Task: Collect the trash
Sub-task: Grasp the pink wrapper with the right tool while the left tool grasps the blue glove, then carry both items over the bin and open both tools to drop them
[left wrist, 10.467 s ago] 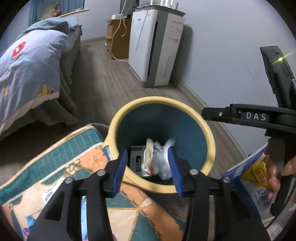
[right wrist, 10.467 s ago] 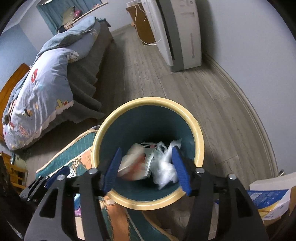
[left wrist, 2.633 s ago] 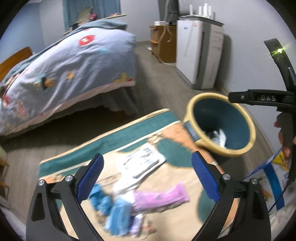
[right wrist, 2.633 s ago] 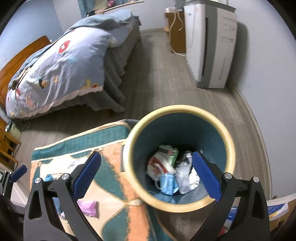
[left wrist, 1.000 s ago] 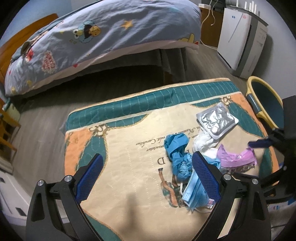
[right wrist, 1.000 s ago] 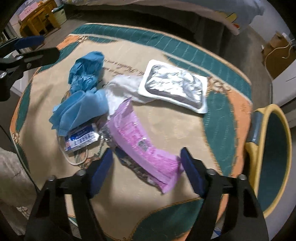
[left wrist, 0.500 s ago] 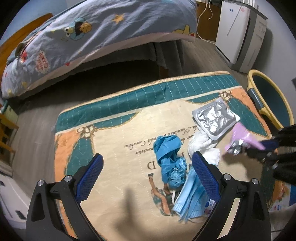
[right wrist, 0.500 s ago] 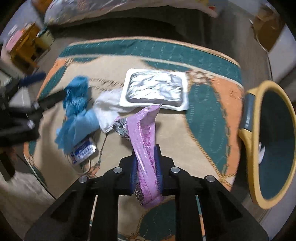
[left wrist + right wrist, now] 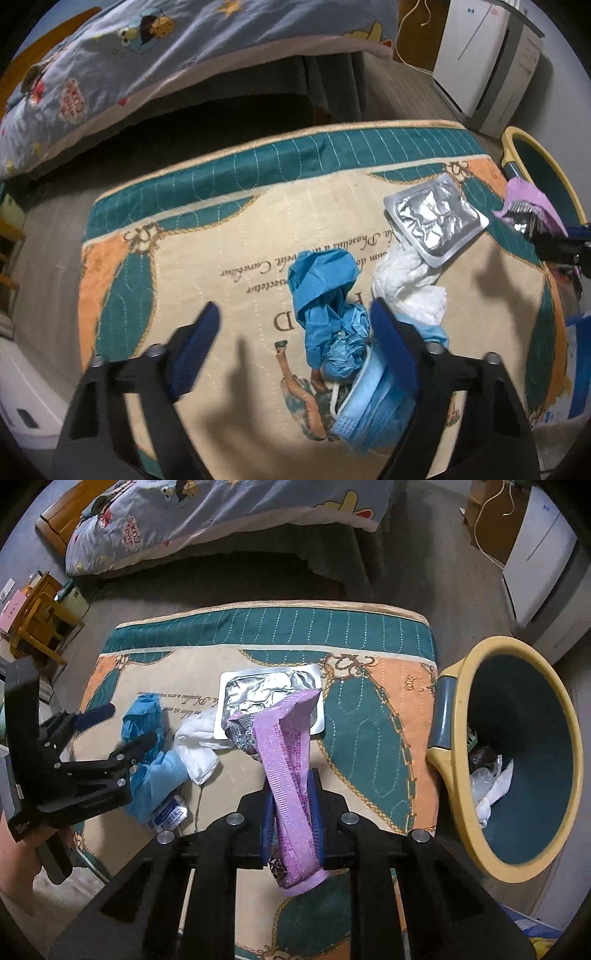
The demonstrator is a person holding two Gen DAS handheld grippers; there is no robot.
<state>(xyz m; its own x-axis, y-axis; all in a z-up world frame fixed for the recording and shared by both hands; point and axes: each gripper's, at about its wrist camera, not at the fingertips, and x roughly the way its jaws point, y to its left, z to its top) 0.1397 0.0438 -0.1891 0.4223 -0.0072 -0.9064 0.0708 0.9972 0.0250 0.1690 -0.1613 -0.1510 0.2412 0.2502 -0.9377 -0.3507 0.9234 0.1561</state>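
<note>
My right gripper is clamped on the purple wrapper, pinched across its width so the long crinkled body stands up out of the jaws and clears the quilted mat; I judge that grip suits a short carry to the bin, which sits tilted just off the mat's right edge, mouth facing me. Bin already holds white crumpled scraps; its bottom is in shadow and I cannot name the rest. My left gripper hangs with jaws spread wide and empty over the blue crumpled glove, likely lined up for the next pick. Blue face mask lies near me, partly under my right finger, so its full outline is lost. White tissue touches the foil tray, whose near corner lies over it. A small printed sachet by the mask is too blurred to read. The wrapper's lower end is cut off behind my own frame.
</note>
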